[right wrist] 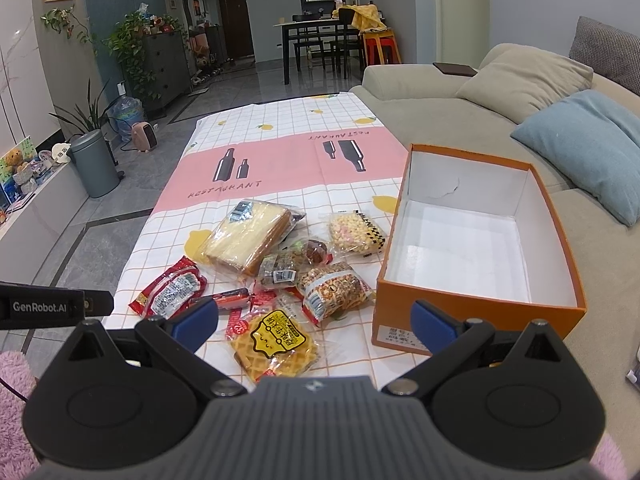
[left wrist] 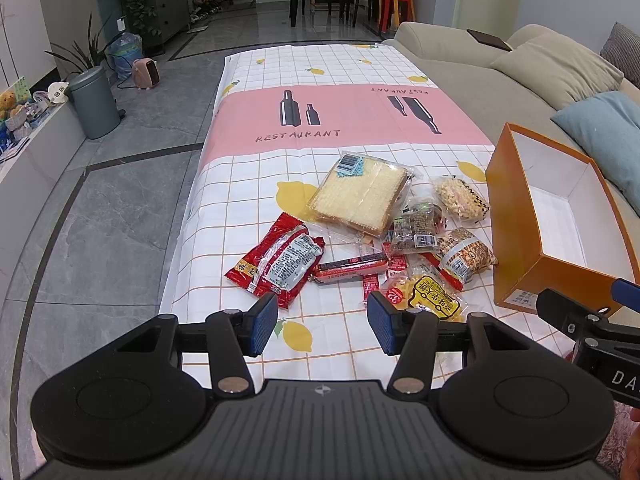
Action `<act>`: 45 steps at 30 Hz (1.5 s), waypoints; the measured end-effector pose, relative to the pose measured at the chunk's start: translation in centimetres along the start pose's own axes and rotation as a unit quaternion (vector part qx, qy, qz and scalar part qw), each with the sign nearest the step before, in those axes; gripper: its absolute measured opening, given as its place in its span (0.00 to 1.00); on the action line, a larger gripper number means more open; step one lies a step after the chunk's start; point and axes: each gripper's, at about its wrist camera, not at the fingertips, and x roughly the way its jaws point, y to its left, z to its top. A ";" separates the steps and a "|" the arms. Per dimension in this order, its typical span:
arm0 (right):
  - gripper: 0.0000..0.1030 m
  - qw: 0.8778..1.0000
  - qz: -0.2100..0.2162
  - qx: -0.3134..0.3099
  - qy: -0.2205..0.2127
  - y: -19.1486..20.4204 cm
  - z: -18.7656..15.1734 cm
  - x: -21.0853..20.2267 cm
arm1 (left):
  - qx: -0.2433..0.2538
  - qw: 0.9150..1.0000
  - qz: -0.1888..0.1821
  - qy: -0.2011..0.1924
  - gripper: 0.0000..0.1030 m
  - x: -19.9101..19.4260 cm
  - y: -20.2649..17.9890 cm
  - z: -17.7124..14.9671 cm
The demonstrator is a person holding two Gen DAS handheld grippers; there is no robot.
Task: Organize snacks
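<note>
- Left gripper point(left wrist: 322, 322): fingers parted, nothing held, seen at lower centre.
- Right gripper point(right wrist: 314, 322): fingers spread wide, empty.
- Snack packets point(right wrist: 276, 276) piled mid-frame on tabletop point(right wrist: 280, 168), left of orange box point(right wrist: 472, 312).

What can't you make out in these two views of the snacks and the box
- Red packets under the pile: mostly covered by other bags in both views, count unclear.
- Label on the orange box: print too small, partly behind the right tongs.
- Right tongs in the left wrist view: cut off by the right edge.
- Waffle pack: near end hidden behind a finger of the left tongs.
</note>
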 end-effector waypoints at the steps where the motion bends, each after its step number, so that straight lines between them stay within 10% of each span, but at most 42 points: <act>1: 0.97 1.000 0.000 0.000 0.000 0.0 0.0 0.0 | 0.000 1.000 0.000 0.000 0.59 0.0 0.0 0.0; 11: 0.97 1.000 0.003 -0.001 0.007 0.2 -0.2 0.3 | 0.004 1.000 -0.004 0.006 0.63 0.1 0.1 -0.1; 26: 0.88 0.991 0.052 -0.040 0.119 0.4 -1.3 7.5 | 0.032 0.989 -0.086 0.113 0.61 7.8 -1.0 -0.5; 45: 0.92 0.968 0.085 -0.136 0.193 4.7 -0.6 18.2 | 0.134 0.985 0.029 0.107 0.62 17.4 3.5 2.9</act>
